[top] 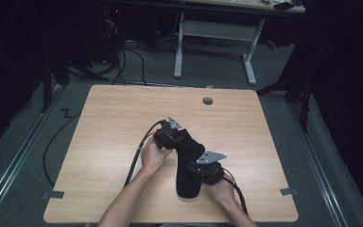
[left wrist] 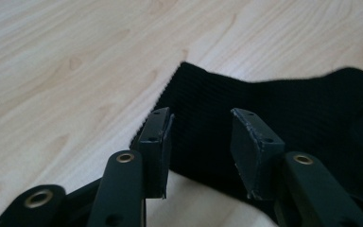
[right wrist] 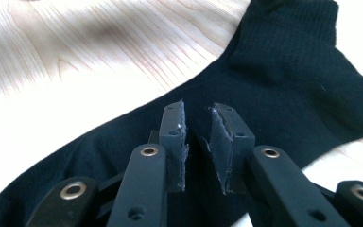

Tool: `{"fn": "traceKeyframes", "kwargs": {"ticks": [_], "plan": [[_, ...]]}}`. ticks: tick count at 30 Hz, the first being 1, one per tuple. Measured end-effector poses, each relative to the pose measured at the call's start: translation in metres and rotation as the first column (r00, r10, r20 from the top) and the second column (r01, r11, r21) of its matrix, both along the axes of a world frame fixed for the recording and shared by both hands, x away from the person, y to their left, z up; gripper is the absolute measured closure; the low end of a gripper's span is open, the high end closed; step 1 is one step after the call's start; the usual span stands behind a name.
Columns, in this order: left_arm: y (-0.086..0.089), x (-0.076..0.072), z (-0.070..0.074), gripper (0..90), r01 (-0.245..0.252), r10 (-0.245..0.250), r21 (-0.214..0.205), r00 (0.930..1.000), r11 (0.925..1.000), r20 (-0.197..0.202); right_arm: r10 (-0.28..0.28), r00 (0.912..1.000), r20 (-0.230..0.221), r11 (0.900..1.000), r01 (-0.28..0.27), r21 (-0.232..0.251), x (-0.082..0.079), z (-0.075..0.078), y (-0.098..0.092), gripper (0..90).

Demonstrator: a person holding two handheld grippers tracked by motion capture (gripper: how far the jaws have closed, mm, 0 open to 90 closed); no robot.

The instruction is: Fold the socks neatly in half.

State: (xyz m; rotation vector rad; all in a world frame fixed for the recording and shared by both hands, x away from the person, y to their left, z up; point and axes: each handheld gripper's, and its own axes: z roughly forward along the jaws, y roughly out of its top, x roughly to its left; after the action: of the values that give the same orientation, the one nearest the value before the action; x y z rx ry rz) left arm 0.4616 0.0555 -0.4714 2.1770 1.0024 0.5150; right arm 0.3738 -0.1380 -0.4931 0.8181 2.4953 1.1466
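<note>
Lying flat, black sock (top: 189, 161) runs cuff-far to toe-near; both grippers' jaws apart.

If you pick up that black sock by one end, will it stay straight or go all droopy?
The black sock would probably droop: it is soft ribbed knit lying limp and flat on the table. It likely weighs very little, being thin cloth. It should not roll or break.
</note>
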Motion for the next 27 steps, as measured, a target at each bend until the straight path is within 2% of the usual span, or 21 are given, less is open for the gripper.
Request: {"fn": "traceKeyframes", "kwargs": {"ticks": [6, 10, 13, 20, 24, 27], "plan": [[0.005, -0.018, -0.008, 55.6, 0.003, -0.003, -0.010, 1.0000, 0.9999, -0.008, -0.004, 0.9999, -0.010, 1.0000, 0.004, -0.003, 0.007, 0.001, 0.010, 75.4], [0.006, -0.025, -0.011, 53.4, -0.001, 0.001, -0.010, 1.0000, 0.9999, -0.010, -0.025, 0.9987, -0.045, 0.9997, 0.024, -0.005, 0.014, -0.003, 0.012, 75.4], [0.006, -0.029, -0.013, 52.3, 0.002, -0.002, -0.007, 0.9999, 1.0000, -0.013, -0.022, 0.9985, -0.049, 0.9998, 0.022, -0.002, 0.017, -0.004, 0.014, 75.4], [0.004, -0.029, -0.020, 51.3, -0.008, 0.008, 0.007, 0.9995, 0.9999, -0.031, -0.004, 0.9990, -0.044, 1.0000, 0.003, -0.007, 0.017, 0.002, 0.022, 75.2], [0.005, -0.026, -0.024, 50.0, -0.022, 0.022, -0.005, 0.9989, 0.9997, -0.043, -0.002, 0.9979, -0.065, 0.9999, 0.001, -0.013, 0.021, -0.003, 0.025, 75.3], [0.005, -0.025, -0.025, 50.0, -0.027, 0.027, -0.010, 0.9990, 0.9996, -0.036, 0.001, 0.9976, -0.069, 0.9998, -0.002, -0.021, 0.023, -0.006, 0.027, 77.4]]}}
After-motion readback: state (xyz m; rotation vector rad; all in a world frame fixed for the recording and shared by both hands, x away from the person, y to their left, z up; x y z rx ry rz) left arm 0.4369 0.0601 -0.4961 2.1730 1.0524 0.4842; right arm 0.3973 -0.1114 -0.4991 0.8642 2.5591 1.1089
